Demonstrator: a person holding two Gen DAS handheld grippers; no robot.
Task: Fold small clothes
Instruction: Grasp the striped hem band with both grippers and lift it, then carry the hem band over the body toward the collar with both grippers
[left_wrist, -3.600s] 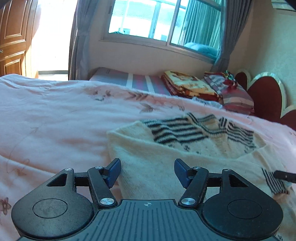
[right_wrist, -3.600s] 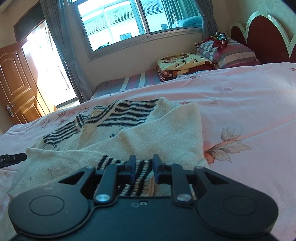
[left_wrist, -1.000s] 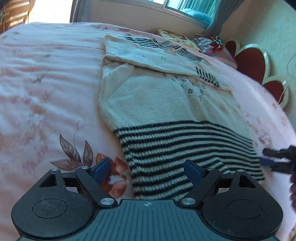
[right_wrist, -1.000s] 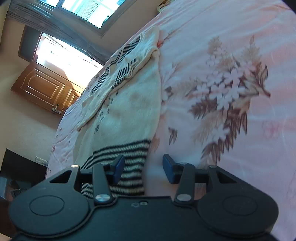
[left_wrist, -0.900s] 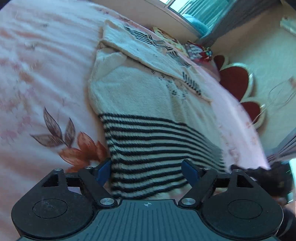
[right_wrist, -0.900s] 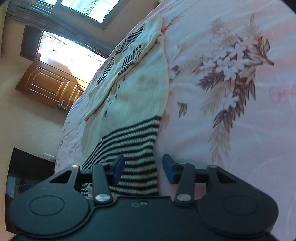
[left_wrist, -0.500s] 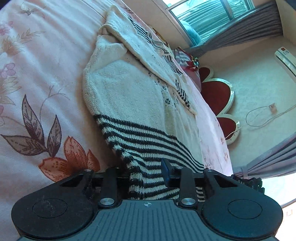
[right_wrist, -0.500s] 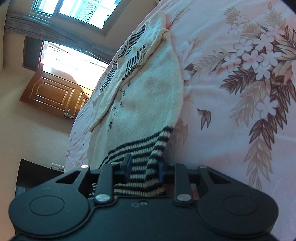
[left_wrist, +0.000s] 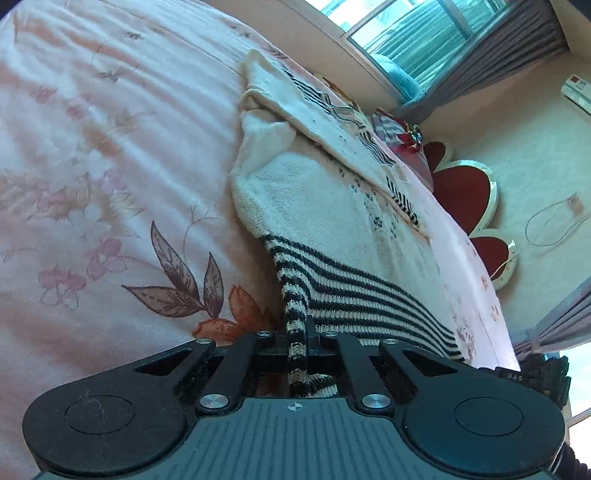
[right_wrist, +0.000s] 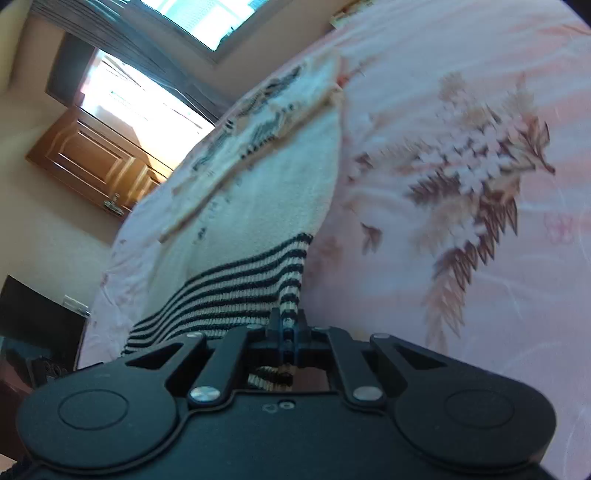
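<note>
— What does the left gripper (left_wrist: 297, 334) have?

— Its jaws have just closed, and they pinch a corner of the striped hem (left_wrist: 354, 295) of the cream sweater (left_wrist: 317, 206), the knit bunched up between the black fingers.

— And the right gripper (right_wrist: 289, 325)?

— Same story at the hem's other corner — its jaws have just closed too, and they clamp the black-and-cream ribbing, a bit of it poking out behind the pads.

— Where is the sweater itself?

— Lying flat on the pink floral bedspread (left_wrist: 110, 166), stretching away from the hem toward the window (left_wrist: 391, 40), with a folded part across its far end. The red headboard (left_wrist: 461, 192) stands beyond the sweater's far side in the left view; a wooden door (right_wrist: 96, 158) shows past it in the right view, which is blurred.
</note>
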